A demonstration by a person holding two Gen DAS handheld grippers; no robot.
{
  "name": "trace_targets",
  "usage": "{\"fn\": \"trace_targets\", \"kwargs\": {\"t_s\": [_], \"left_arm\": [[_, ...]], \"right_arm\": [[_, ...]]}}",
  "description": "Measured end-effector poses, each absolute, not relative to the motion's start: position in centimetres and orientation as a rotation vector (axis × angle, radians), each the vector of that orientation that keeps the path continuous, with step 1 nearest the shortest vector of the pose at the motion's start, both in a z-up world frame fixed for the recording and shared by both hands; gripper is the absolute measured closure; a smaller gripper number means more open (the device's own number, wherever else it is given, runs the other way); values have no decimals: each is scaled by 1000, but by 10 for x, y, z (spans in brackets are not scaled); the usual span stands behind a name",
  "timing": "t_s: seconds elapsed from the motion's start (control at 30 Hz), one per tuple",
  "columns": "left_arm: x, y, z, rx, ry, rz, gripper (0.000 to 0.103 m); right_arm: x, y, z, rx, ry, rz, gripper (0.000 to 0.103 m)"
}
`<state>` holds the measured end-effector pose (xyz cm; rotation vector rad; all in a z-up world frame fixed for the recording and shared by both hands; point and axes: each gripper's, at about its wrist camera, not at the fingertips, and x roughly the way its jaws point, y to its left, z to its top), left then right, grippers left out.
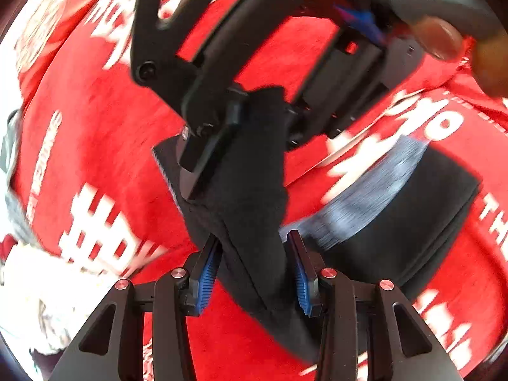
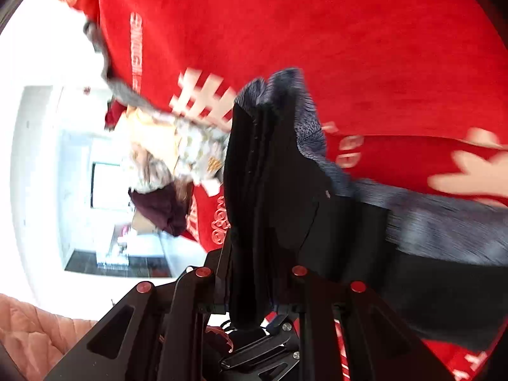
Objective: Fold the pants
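Black pants (image 1: 254, 190) hang bunched between both claws, grey waistband (image 2: 444, 222) showing.

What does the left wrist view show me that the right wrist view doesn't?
Only the left wrist view shows the left claw, open, its blue pads either side of a hanging strip of the black pants without pinching it, and the right claw from outside, shut on the pants higher up.

Only the right wrist view shows the pile of clothes beyond the cloth's edge.

Both show the black pants, their gray waistband, and the red printed cloth beneath.
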<state>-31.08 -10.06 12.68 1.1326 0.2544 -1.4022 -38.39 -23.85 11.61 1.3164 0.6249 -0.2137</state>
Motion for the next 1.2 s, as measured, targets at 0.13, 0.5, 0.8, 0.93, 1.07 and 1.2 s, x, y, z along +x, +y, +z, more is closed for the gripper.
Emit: {"fn": "trace_targets", "kwargs": {"t_s": [0.13,0.5,0.8,0.93,1.07,1.2], "left_arm": [[-381,-108,113,1154,264,-1480,61],[-473,-111,14,1372,311,-1517,59],[-405,-94,52,1390,527,-1539,35],[-353,-103,70,1248,809,-1401,35],[-291,-113,72,1066,1005,-1208,35],[-231,-134,69,916,1049,-1016,35]], "right_arm": [[-490,-242,92,1396,577,-301,84],[-619,-227,-47,1679,570,-451,84],[-605,-219,-32,1586,653,-523,84],[-597,-203,-29,1539,731,-589,81],[-600,-200,-19,1545,785,-636,79],[-601,-204,6,1379,904,-749,76]]}}
